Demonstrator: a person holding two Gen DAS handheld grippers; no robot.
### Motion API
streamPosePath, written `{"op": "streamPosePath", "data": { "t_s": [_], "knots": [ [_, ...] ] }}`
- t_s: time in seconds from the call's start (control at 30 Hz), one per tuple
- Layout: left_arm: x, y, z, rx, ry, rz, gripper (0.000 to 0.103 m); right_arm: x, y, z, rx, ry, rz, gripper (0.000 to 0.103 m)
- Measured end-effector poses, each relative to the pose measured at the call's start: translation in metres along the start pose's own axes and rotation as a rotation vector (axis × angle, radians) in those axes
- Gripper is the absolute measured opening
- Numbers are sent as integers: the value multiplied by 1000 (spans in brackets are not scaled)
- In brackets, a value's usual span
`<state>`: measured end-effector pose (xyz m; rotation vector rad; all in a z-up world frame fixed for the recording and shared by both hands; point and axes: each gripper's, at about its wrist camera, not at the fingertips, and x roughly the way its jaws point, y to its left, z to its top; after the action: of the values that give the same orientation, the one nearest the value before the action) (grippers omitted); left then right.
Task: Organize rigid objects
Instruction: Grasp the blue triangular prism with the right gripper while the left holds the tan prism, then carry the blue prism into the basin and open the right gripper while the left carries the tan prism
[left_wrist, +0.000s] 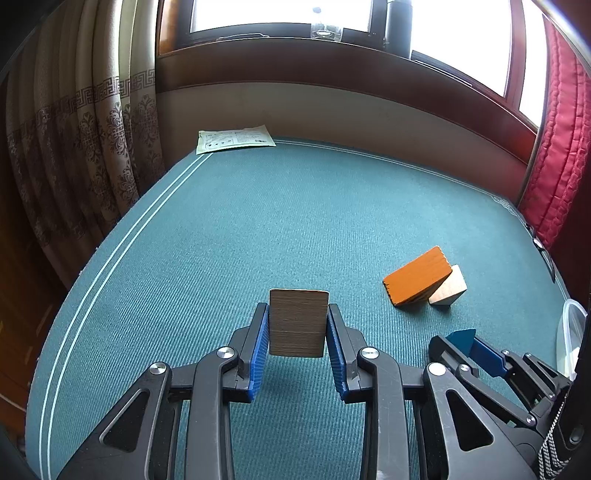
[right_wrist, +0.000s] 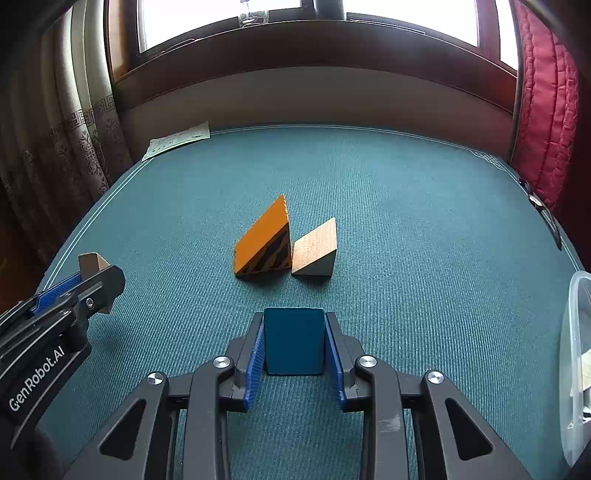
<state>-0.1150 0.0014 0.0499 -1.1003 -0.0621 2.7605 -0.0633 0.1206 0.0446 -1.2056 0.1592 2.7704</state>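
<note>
Brown block (left_wrist: 298, 323): held between the pads of the left gripper (left_wrist: 297, 328), which is closed on its two side faces. Raised off the mat (left_wrist: 258, 221); a shadow lies beneath it.

Teal block (right_wrist: 294, 340): held the same way by the right gripper (right_wrist: 294, 341), closed flat on both sides. Whether it rests on the mat or hangs clear cannot be told. In the left view its pointed top (left_wrist: 461, 338) shows to the right of the left gripper.

Loose pieces: an orange wedge (right_wrist: 262, 240) and a plain wedge (right_wrist: 316, 248) lie ahead of the right gripper, just beside each other; they appear to touch at the near corner. From the left gripper they sit ahead and to the right.

Handling, as judged: all four look like painted or bare wood, stiff, light, not fragile. Flat parallel faces suit the ribbed pads. The wedges have sloping faces that would let the pads slide; they are best taken across the two triangular ends.

Surroundings: a clear tub (right_wrist: 576, 369) at the far right of the right gripper, probably the destination. A paper sheet (left_wrist: 236, 138) lies at the mat's far left corner, well apart from the blocks.
</note>
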Motion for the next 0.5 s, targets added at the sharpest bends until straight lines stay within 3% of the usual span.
{"op": "streamPosePath", "data": {
  "t_s": [0.5],
  "knots": [
    [-3, -14, -8, 29, 1, -50, 31, -45, -37, -11, 63, -48, 18, 32]
  ]
}}
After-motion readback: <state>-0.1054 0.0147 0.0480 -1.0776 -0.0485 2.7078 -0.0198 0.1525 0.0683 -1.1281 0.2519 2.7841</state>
